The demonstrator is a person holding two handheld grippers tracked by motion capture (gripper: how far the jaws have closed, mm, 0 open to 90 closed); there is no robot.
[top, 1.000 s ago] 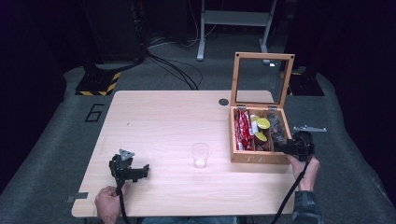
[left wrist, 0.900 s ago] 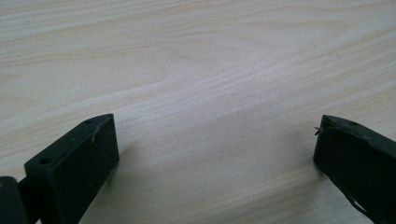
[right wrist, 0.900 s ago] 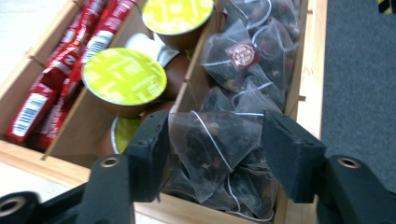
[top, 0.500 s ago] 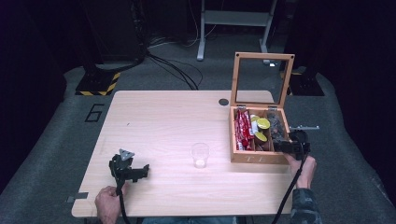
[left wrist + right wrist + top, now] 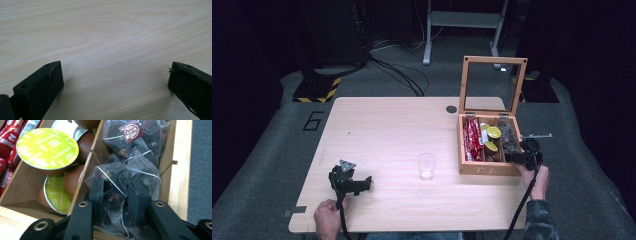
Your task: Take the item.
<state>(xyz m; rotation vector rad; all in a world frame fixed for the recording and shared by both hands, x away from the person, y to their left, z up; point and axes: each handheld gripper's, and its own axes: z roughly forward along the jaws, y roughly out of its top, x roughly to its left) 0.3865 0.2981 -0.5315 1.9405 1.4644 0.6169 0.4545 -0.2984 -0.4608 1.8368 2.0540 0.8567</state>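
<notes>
We see the right hand-held gripper (image 5: 115,195) reaching into the right-hand compartment of a wooden box (image 5: 488,167), its two black jaws closed on a clear mesh tea bag (image 5: 125,177) full of dark leaves. More tea bags (image 5: 140,137) lie behind it in the same compartment, one showing a maroon paper tag (image 5: 132,130). In the next compartment sit brown coffee capsules with yellow-green lids (image 5: 47,148), stacked and tilted, and beyond them we see red sachets (image 5: 6,138) in the far compartment.

From the high view, the right hand-held gripper (image 5: 519,156) sits at the box's front right corner, held by the person's right hand (image 5: 537,180). The box stands at the right edge of the table (image 5: 382,125), its glass-paned lid (image 5: 493,82) upright. A clear plastic cup (image 5: 426,166) stands on the table to the left of the box, apart from it.

The left hand-held gripper (image 5: 354,184) rests low near the table's front left, held by the left hand (image 5: 328,220). In its own view, the left hand-held gripper (image 5: 115,80) has its jaws spread wide over bare wood, holding nothing.
</notes>
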